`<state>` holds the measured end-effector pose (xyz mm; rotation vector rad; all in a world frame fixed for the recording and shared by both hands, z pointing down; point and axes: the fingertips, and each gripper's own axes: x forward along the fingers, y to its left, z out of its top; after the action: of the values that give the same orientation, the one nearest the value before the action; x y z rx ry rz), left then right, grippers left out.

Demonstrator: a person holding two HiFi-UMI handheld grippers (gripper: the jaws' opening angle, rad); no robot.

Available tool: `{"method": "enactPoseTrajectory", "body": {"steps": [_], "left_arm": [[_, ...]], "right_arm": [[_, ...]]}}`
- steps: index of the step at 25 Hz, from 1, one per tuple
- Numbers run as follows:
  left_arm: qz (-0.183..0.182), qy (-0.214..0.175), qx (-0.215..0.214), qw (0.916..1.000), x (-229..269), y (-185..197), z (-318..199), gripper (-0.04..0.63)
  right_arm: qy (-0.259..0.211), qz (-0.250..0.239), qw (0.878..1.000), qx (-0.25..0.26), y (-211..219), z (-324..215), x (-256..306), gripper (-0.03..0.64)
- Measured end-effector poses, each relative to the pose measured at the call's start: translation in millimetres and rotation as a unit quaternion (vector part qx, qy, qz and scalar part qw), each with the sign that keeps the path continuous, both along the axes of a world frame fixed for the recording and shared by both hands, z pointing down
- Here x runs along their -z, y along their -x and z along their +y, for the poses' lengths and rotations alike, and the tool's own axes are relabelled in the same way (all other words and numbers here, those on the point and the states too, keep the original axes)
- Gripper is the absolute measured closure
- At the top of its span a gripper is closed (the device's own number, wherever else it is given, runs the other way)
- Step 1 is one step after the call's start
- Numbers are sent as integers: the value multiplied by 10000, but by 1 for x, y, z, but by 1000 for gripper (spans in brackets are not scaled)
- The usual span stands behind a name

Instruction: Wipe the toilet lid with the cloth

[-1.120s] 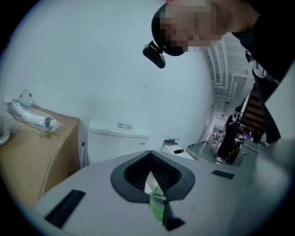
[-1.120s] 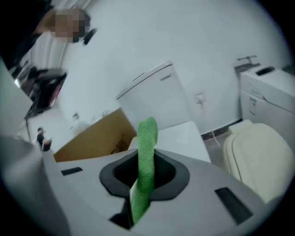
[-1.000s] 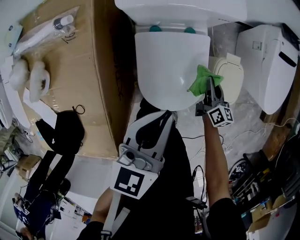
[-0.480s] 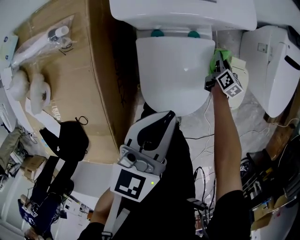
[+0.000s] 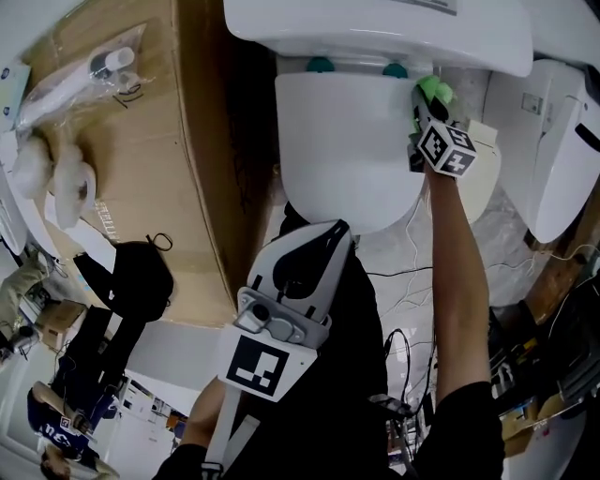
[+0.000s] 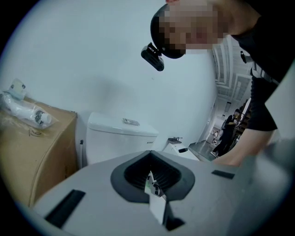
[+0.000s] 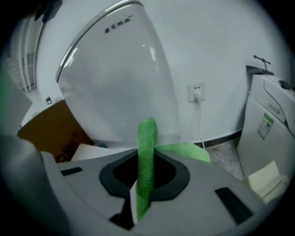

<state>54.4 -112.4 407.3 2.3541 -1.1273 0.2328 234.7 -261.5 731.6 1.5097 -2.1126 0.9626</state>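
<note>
The white toilet lid (image 5: 342, 141) lies shut below the tank (image 5: 375, 28). My right gripper (image 5: 424, 101) sits at the lid's far right corner, beside the right hinge cap, and is shut on a green cloth (image 5: 434, 91). In the right gripper view the green cloth (image 7: 146, 156) stands pinched between the jaws of the right gripper (image 7: 144, 184), with the toilet's white body (image 7: 115, 83) just ahead. My left gripper (image 5: 336, 228) hangs back near the lid's front edge, off the toilet. In its own view the left gripper (image 6: 154, 196) is shut and holds nothing.
A tall cardboard box (image 5: 150, 150) stands left of the toilet, with a plastic bag of parts (image 5: 84, 66) on it. A black bag (image 5: 131, 277) lies by the box. A second white toilet unit (image 5: 558, 141) and a beige seat (image 5: 480, 183) stand right. Cables (image 5: 403, 277) cross the floor.
My right gripper has carried the cloth along the lid's right edge, from the front right up to the back right corner by the hinge. The left gripper has stayed in place.
</note>
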Motion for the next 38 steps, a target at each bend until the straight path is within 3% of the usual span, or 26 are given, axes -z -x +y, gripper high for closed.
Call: {"method": "enactPoseTrajectory", "body": {"steps": [2, 4, 5, 8, 11, 13, 15, 20, 25, 27, 38], "left_arm": [[-3, 7, 31, 10000, -2, -1, 3, 592], [-11, 10, 42, 10000, -3, -3, 9, 592], [-24, 7, 31, 10000, -3, -4, 12, 592], [-85, -25, -15, 10000, -4, -9, 22, 592], [-119, -20, 12, 9999, -3, -14, 35, 592], [-141, -32, 18, 9999, -2, -20, 46, 592], [-188, -77, -5, 9998, 0, -27, 59, 592], [-248, -211, -50, 9995, 3, -41, 93, 592], [-267, -313, 24, 9991, 5, -56, 132, 592], [-290, -338, 21, 9990, 4, -63, 150, 592], [-211, -287, 615, 9975, 6, -76, 227, 592]], "right_arm": [[-149, 327, 9959, 827, 20, 2, 0, 565], [-292, 690, 9759, 2051, 46, 15, -1, 565], [-371, 866, 9572, 2738, 58, 26, -2, 565], [-620, 1238, 8853, 4439, 82, 67, -7, 565], [-701, 1287, 8370, 5273, 85, 104, -13, 565], [-665, 1292, 8182, 5563, 82, 127, -15, 565], [-645, 1267, 8092, 5701, 77, 149, -17, 566], [-663, 1207, 8161, 5612, 62, 194, -23, 566], [-696, 1251, 8149, 5617, 46, 243, -26, 566], [-679, 1267, 8219, 5512, 41, 258, -27, 566], [-206, 1141, 9269, 3570, 47, 295, -27, 566]]}}
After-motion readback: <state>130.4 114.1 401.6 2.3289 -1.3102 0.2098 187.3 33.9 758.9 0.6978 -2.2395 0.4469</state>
